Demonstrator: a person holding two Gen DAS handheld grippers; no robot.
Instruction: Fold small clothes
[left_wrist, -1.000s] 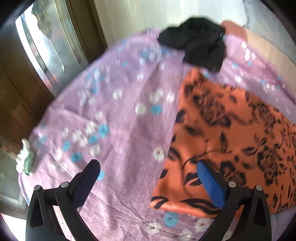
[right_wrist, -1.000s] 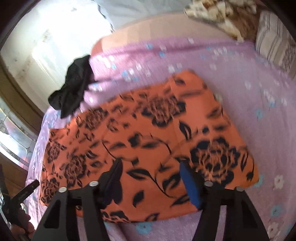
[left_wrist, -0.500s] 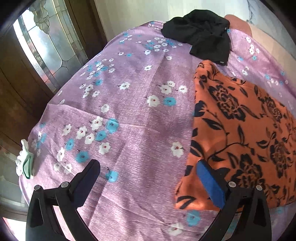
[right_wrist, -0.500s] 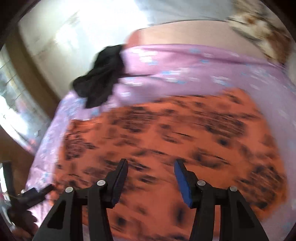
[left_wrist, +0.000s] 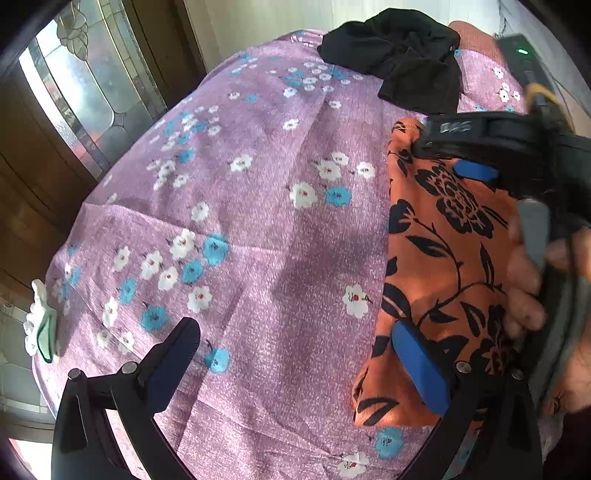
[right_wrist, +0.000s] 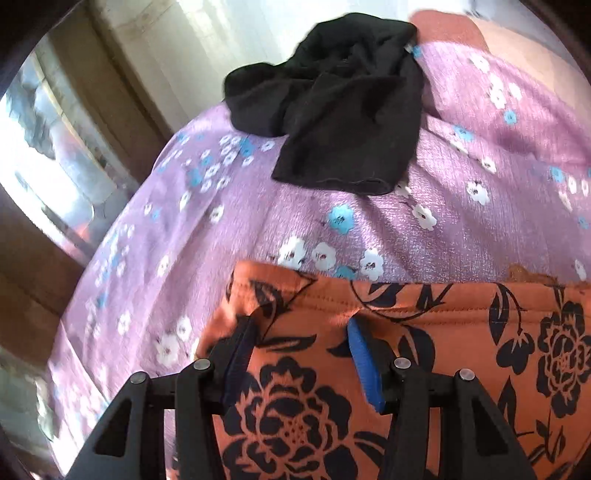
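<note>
An orange garment with black flowers (left_wrist: 443, 258) lies flat on the purple flowered bedsheet (left_wrist: 258, 221). My left gripper (left_wrist: 295, 354) is open low over the sheet, its right finger at the garment's near left corner. My right gripper (right_wrist: 299, 354) is open and sits over the garment's (right_wrist: 424, 369) far left corner, near its hem. The right gripper also shows in the left wrist view (left_wrist: 469, 158), with the hand that holds it. A crumpled black garment (right_wrist: 332, 99) lies on the sheet beyond, also in the left wrist view (left_wrist: 399, 55).
A dark wooden door with leaded glass (left_wrist: 74, 92) stands at the left of the bed. A small white and green object (left_wrist: 40, 328) sits at the sheet's left edge. A peach surface (right_wrist: 480, 37) shows beyond the sheet.
My right gripper has swung left to the orange garment's far left corner. My left gripper has shifted left, so only the garment's left edge is in front of it.
</note>
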